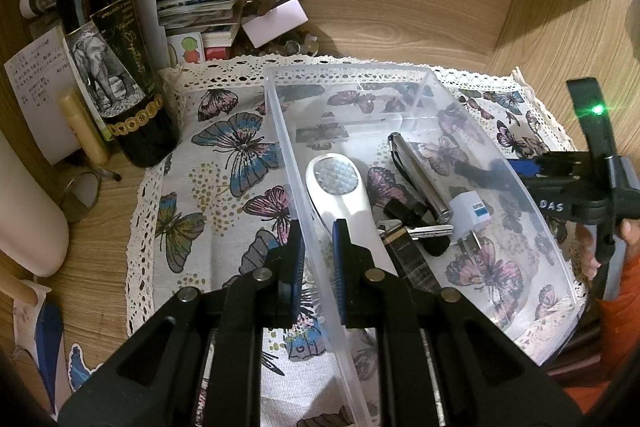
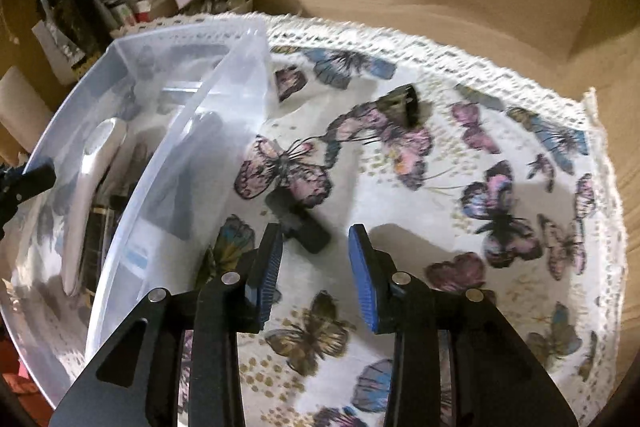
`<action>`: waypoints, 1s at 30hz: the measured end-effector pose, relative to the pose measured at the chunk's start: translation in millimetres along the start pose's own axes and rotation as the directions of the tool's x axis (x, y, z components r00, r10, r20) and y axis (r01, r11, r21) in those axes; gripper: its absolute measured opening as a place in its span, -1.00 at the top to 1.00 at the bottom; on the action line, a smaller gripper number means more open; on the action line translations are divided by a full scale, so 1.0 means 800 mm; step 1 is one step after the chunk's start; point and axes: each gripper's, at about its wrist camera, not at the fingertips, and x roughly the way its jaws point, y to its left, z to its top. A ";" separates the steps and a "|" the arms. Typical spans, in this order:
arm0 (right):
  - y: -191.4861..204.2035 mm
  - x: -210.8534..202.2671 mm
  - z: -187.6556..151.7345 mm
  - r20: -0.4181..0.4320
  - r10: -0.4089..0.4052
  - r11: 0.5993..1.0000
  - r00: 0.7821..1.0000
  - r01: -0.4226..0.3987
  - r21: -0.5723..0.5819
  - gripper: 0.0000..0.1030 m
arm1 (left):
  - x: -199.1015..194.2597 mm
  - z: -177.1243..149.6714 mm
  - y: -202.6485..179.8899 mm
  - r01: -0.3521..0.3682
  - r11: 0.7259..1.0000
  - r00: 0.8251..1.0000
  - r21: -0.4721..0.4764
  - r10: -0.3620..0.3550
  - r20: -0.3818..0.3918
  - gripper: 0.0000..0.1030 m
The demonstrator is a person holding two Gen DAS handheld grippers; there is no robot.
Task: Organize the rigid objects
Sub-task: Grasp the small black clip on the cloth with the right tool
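A clear plastic bin (image 1: 404,75) stands on a butterfly cloth (image 1: 224,163). It holds a white handheld light (image 1: 340,195), a silver pen-like tube (image 1: 420,175), a white plug adapter (image 1: 470,215), keys (image 1: 420,229) and a dark box (image 1: 412,263). My left gripper (image 1: 318,251) straddles the bin's left wall, its jaws a little apart, one pad on each side. My right gripper (image 2: 316,263) is open above the cloth, just behind a small black T-shaped part (image 2: 298,217). A dark binder clip (image 2: 402,105) lies further back. The bin (image 2: 180,131) is to its left.
A wine bottle (image 1: 108,67), a lip balm stick (image 1: 82,127), papers and small boxes (image 1: 208,11) crowd the back left. Wooden shelf walls (image 1: 540,7) close in the back and right. The lace cloth edge (image 2: 608,187) runs along the right.
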 end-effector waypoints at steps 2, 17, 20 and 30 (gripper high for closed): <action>0.003 0.007 0.002 -0.009 0.007 1.000 1.000 -0.007 -0.008 0.39 | -0.001 -0.001 0.002 0.000 1.000 1.000 0.000 0.000 0.000 0.75; 0.018 -0.003 0.005 0.050 -0.050 0.998 0.997 0.052 -0.040 0.57 | 0.000 -0.001 0.003 -0.003 1.000 1.000 0.002 0.003 0.002 0.75; 0.019 -0.024 0.011 0.088 -0.044 0.998 0.995 0.048 -0.035 0.75 | 0.000 -0.001 0.003 0.000 1.000 1.000 -0.001 0.000 0.001 0.75; 0.016 -0.055 0.018 0.172 -0.070 0.996 0.983 0.078 -0.043 0.75 | 0.000 -0.001 0.003 -0.001 1.000 1.000 0.001 0.001 0.001 0.75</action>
